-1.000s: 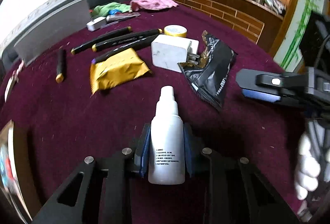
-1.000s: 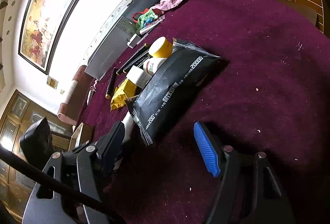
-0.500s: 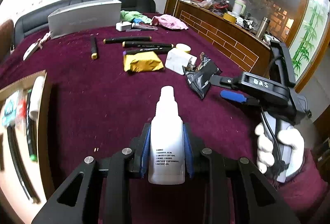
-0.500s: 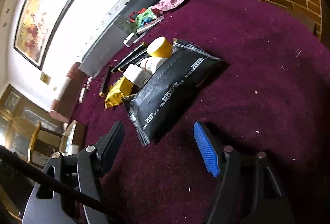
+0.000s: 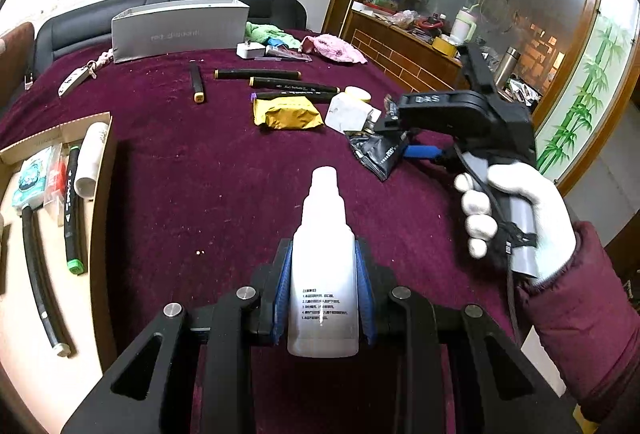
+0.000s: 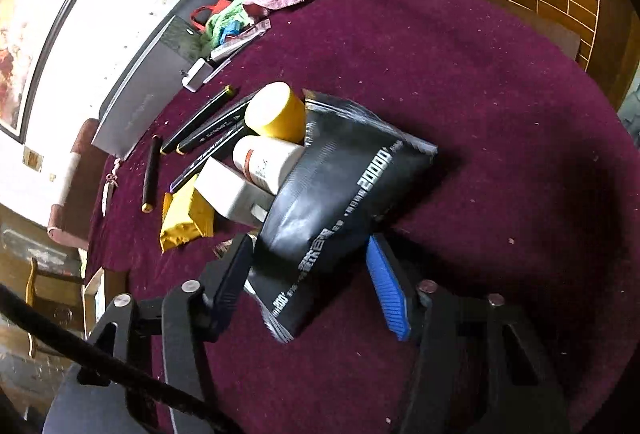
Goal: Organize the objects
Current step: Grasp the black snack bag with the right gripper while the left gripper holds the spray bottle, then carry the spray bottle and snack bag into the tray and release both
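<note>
My left gripper is shut on a white spray bottle, held upright above the maroon tabletop. A black foil packet lies on the cloth, leaning on a white charger. The fingers of my right gripper stand on either side of the packet's near end, and the jaws are closing. The blue pad sits just off the packet's right edge. In the left wrist view a white-gloved hand holds the right gripper over the packet.
A cardboard box at the left holds markers, a white tube and a cable. A yellow packet, black markers, a yellow-capped jar, a white bottle, a grey box and a pink cloth lie farther back.
My left gripper drew back and rose with the bottle, bringing the cardboard box into view. My right gripper moved forward over the black packet and its jaws narrowed.
</note>
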Demonstrator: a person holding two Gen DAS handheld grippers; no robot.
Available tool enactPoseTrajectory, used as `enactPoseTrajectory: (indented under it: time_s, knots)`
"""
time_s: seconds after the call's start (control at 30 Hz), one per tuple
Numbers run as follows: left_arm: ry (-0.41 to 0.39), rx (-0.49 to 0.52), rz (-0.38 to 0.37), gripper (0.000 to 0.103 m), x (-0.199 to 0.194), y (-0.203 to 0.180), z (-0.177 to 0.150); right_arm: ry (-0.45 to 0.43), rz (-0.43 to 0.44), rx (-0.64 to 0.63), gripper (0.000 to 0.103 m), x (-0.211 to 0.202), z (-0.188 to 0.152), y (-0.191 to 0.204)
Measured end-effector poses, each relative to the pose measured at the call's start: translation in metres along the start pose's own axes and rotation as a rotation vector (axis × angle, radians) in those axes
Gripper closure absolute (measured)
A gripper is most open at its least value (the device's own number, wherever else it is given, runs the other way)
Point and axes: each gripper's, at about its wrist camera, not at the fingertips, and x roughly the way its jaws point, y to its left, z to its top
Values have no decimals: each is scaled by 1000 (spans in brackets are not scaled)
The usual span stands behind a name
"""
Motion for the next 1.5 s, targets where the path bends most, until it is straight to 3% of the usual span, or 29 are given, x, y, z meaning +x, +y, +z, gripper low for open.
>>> enactPoseTrajectory:
  time_s: [0.1, 0.17, 0.27, 0.63, 0.77, 0.93, 1.2, 1.5]
  knots:
    - [-3, 2, -5, 78, -2, -2, -2, -16, -50, -27, 51, 5, 0, 12]
    - [-7, 6, -5, 78, -5, -3, -4, -26, -64, -41, 66, 7, -2, 14]
    - [-17, 11, 0, 78, -10, -4, -6, -32, -27, -31, 74, 4, -6, 8]
    - [-68, -7, 6, 78, -33, -1, -17, -47, 122, -144, 75, -50, -45, 22]
    - [-115, -32, 44, 78, -58, 15, -23, -15, 191, -228, 75, -58, -63, 58]
    - [-165, -156, 164, 78, -94, 71, -34, 53, 279, -350, 75, -51, -95, 119]
    - [-145, -301, 344, 78, -111, 149, -46, 193, 371, -513, 75, -18, -150, 213]
    - [-69, -359, 392, 78, -89, 197, -50, 322, 328, -659, 75, 37, -197, 276]
